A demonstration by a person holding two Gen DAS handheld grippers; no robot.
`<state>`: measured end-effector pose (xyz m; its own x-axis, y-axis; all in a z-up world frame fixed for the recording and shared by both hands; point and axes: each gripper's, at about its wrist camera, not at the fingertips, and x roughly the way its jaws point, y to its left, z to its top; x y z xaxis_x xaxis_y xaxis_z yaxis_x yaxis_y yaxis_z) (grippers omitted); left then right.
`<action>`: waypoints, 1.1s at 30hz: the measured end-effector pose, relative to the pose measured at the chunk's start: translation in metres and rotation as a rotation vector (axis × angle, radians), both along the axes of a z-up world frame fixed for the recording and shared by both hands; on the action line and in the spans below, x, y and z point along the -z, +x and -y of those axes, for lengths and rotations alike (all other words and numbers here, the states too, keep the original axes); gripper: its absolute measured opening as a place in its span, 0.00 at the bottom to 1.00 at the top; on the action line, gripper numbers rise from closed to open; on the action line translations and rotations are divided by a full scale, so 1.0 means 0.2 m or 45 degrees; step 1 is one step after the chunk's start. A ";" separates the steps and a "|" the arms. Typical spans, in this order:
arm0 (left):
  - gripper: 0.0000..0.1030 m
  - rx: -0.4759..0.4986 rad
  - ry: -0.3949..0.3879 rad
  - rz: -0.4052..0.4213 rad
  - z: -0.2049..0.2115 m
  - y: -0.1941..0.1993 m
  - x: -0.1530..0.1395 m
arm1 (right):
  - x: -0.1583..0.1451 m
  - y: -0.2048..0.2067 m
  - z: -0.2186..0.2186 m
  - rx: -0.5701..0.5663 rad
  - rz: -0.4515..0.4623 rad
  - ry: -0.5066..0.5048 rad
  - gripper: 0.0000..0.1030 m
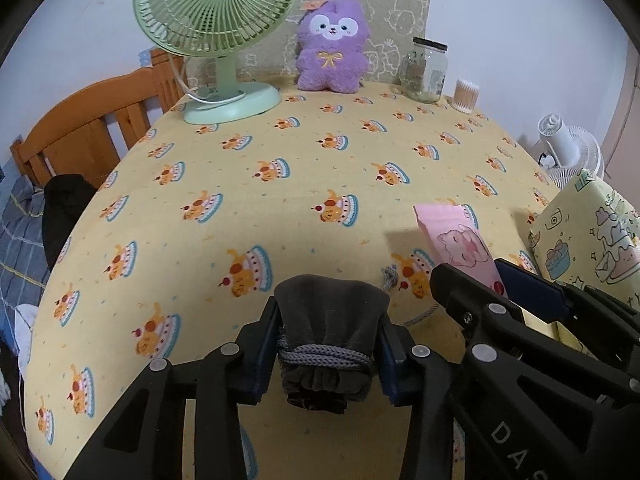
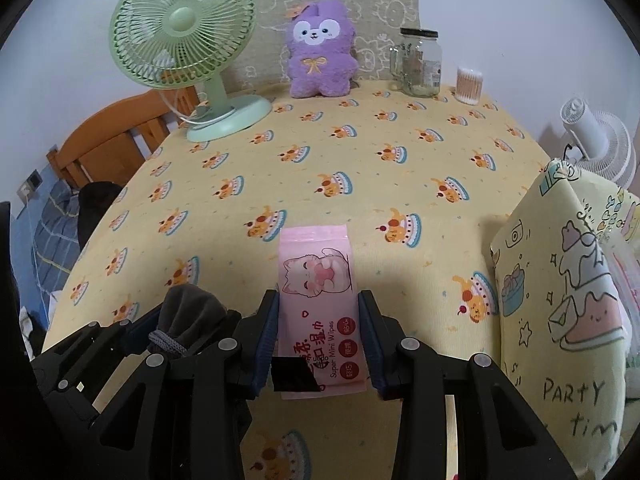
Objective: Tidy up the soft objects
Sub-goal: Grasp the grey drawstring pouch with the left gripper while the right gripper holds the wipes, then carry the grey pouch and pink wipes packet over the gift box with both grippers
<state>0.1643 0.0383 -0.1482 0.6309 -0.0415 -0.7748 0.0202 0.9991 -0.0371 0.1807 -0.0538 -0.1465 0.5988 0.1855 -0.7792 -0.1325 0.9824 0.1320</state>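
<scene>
Well — left gripper [image 1: 328, 344] clenches a grey pouch [image 1: 332, 320], right gripper [image 2: 319, 340] grips pink wipes [image 2: 316, 280]; far right, the jar [image 2: 420, 64] looks nearly empty.

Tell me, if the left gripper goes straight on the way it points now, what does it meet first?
Probably the yellow tablecloth. The left gripper, shut on a grey drawstring pouch, points down at bare cloth ahead; the purple plush stands far beyond. Depth is hard to judge in this fisheye view.

Dim, even indoor light; soft shadows fell on the tablecloth [image 1: 320, 168]. Heavy fisheye bending, black corner vignette, mostly sharp.
</scene>
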 end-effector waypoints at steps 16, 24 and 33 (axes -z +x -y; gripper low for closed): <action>0.42 -0.038 0.005 0.122 -0.05 -0.19 -0.17 | -0.19 -0.17 -0.05 -0.045 0.109 0.005 0.41; 0.42 -0.050 0.014 0.195 -0.04 -0.28 -0.29 | -0.31 -0.25 -0.04 -0.061 0.182 0.017 0.41; 0.42 -0.054 0.031 0.288 -0.01 -0.38 -0.44 | -0.46 -0.34 -0.01 -0.073 0.267 0.032 0.41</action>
